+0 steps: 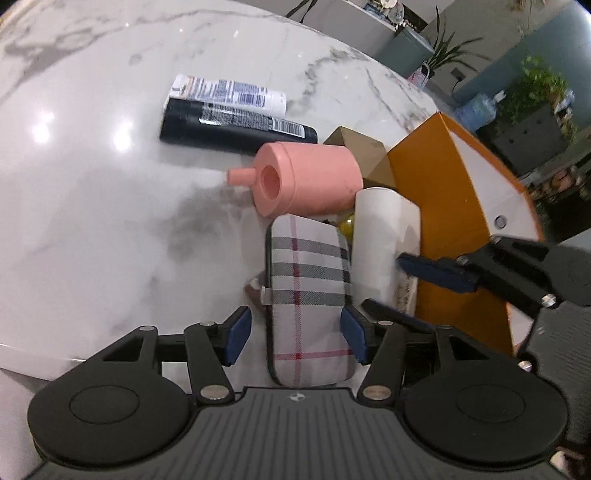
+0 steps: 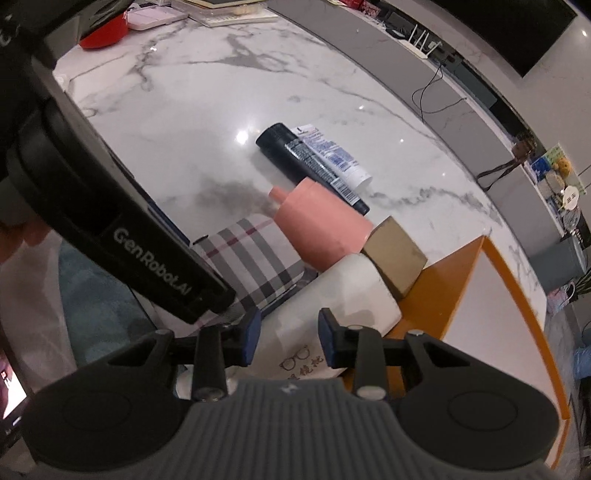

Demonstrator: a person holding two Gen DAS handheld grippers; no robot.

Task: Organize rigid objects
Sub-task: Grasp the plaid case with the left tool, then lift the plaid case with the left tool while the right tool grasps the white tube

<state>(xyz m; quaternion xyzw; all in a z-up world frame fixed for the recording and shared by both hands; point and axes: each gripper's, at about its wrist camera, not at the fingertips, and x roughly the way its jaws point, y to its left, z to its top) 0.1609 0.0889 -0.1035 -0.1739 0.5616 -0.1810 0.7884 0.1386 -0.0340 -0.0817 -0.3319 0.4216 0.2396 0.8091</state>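
Evidently stiff and light, the plaid case (image 1: pixel 308 295) sits between the left gripper (image 1: pixel 295 336)'s unclenched jaws; grip its long sides.

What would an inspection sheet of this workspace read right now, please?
Surface: white marble tabletop, glossy, grey-veined.
Job's things: plaid case, white case, pink bottle, black tube and white tube all lying down; brown box beside the open orange box.
Clutter: red bowl at the far edge.
Grippers: left gripper open astride the plaid case; right gripper seemingly shut on the white case.
Cables: black cable on the ledge beyond the table.
Surroundings: potted plants.
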